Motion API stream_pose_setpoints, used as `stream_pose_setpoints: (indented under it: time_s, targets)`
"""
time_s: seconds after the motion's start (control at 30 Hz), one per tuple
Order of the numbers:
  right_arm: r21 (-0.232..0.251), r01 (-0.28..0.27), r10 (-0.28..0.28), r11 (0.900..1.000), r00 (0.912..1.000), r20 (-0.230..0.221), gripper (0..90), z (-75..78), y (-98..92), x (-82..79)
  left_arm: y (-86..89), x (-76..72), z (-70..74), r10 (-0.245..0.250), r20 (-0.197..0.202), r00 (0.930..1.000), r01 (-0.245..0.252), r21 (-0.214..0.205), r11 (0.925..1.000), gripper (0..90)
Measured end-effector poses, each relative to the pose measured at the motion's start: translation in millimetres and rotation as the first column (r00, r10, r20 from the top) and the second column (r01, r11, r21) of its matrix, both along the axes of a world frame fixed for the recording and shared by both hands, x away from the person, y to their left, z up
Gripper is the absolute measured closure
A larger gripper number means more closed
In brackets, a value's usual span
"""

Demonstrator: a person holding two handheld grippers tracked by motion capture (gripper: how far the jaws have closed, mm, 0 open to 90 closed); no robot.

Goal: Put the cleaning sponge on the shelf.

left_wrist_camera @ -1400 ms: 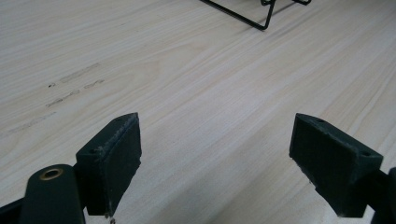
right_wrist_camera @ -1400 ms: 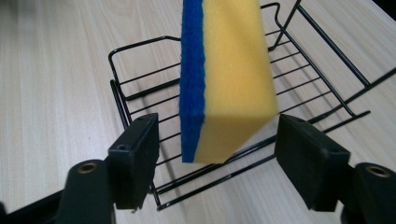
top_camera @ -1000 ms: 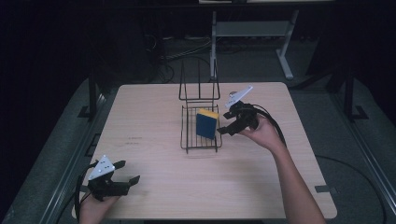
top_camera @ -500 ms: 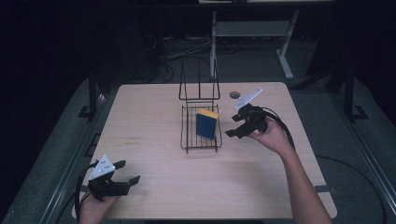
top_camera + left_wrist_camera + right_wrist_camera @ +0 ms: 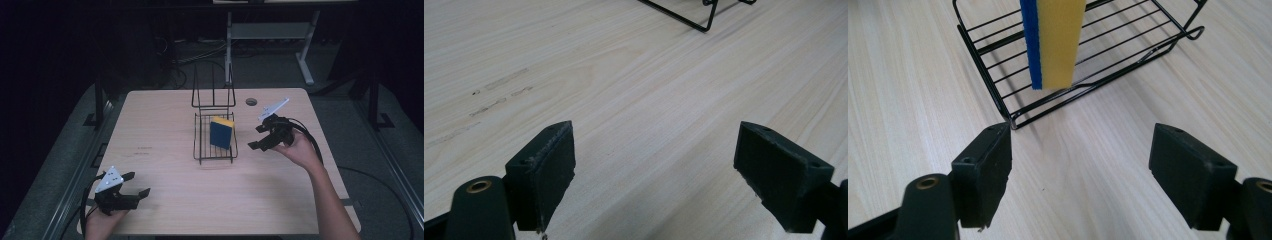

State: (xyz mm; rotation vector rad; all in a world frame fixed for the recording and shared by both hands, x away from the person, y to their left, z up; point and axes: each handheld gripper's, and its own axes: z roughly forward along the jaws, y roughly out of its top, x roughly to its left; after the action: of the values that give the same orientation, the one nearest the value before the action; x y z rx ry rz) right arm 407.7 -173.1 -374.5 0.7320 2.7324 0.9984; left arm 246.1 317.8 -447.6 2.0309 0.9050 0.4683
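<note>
Writing is not readable anywhere on the things shown: the sponge (image 5: pixel 222 132) is seen as a plain block with a blue face and a yellow face, and no label can be made out on it. Faint dark smudges are seen on the pale wooden surface (image 5: pixel 165 165) in the left gripper view, too blurred to be read as letters.

The sponge is stood on edge inside the black wire rack (image 5: pixel 200 145), which is set near the middle of the surface; whether the sponge leans on the rack's wires cannot be told. In the right gripper view the top of the sponge is cut off by the upper edge, and the far side of the rack is cropped too.

The right tool (image 5: pixel 261 137) is held just beside the rack on its right, apart from it, with its jaws spread wide and nothing between them; the jaws have just been opening. In its own view the sponge and the rack's near corner are seen beyond the two black pads (image 5: pixel 985 172).

The left tool (image 5: pixel 135 184) is held low at the near left corner of the surface, well apart from the rack, with its jaws wide and empty. Only a corner of the rack's wire is caught at the top of its view. A small round fitting (image 5: pixel 251 101) is seen in the surface behind the rack; what it is cannot be told.
</note>
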Motion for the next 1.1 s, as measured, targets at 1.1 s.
stream_pose_setpoints:
  time_s: [1.1]
  targets:
    - [-0.011, 0.071, -0.072, 0.9974, 0.9962, -0.050, 20.9, -19.9, -37.6, -24.0, -1.9, 0.4, -1.1, -0.002, -0.006, 1.0000, 0.002, -0.004, 1.0000, 16.3]
